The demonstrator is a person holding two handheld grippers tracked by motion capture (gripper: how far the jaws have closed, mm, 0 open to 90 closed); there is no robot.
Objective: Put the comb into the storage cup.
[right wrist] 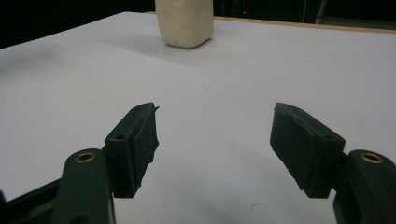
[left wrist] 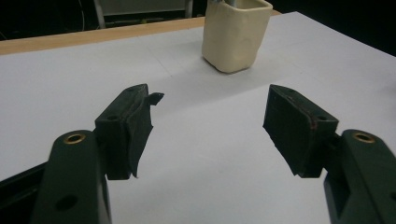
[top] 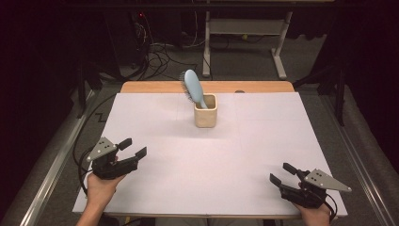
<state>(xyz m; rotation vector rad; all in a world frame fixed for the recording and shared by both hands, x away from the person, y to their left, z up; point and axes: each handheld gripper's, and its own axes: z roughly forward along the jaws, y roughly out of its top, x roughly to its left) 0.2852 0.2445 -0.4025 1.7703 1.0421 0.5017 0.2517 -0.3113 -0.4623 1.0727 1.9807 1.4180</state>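
Both grippers, left gripper [top: 133, 147] and right gripper [top: 280, 172], are being held apart and empty; hairbrush [top: 193, 87] is being kept upright in the cup [top: 205, 117], well ahead, left looking slightly nearer.

high view looks down; both gripper views, low, face the cup [left wrist: 236, 35].

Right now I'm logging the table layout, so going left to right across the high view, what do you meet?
Left gripper, jaws open → blue hairbrush standing in the cream cup → right gripper, jaws open. All are over the white table.
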